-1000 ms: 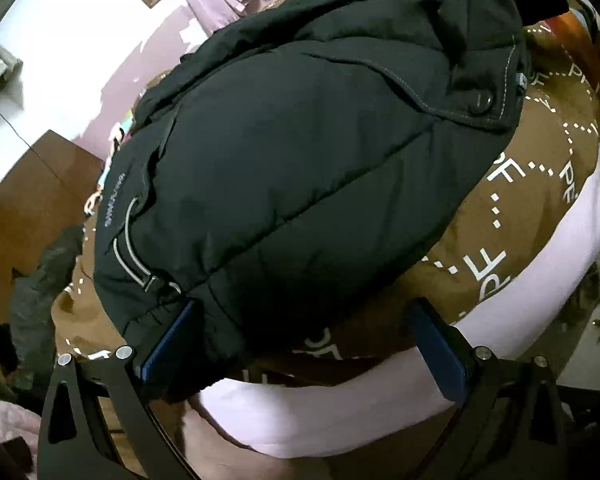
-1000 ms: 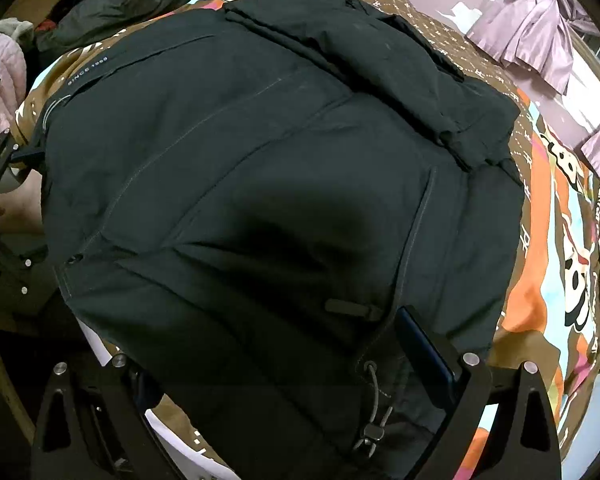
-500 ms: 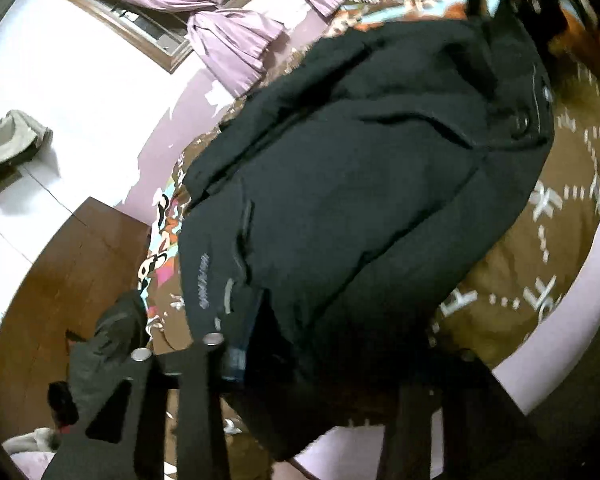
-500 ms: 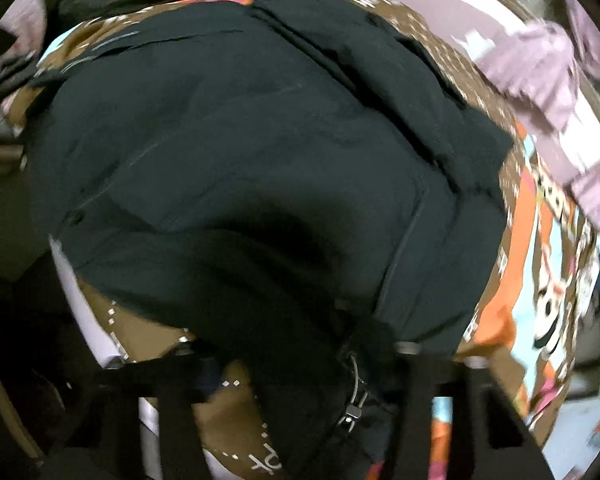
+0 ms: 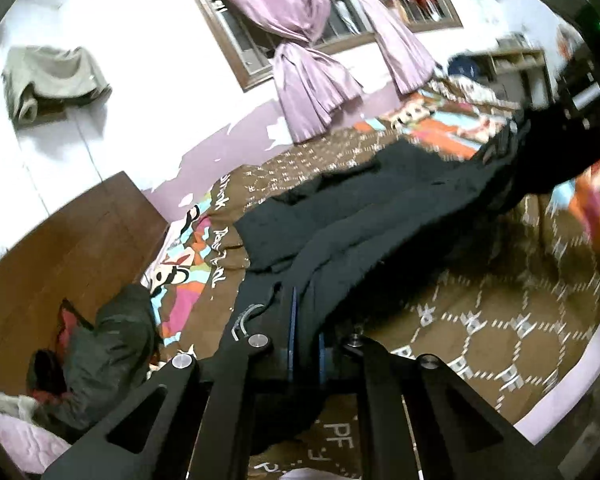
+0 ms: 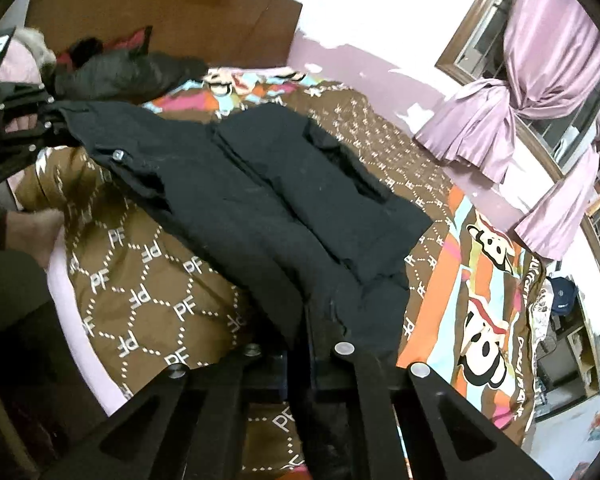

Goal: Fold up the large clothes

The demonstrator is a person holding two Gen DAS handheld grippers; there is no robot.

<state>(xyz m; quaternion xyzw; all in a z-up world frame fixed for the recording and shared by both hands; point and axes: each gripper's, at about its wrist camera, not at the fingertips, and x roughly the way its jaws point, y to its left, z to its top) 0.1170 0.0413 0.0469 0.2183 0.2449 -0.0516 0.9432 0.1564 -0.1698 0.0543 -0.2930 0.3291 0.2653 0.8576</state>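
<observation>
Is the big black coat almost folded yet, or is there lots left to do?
Not yet. Done: the black coat is gripped along its near edge. In hand: the left gripper and right gripper are each shut on that edge, which is lifted off the brown bedspread while the far half lies on it. Left: laying that edge over the far half, plus any more folds.

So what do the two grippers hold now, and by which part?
Both are shut on the jacket: left gripper and right gripper each pinch its near edge, at opposite ends.
</observation>
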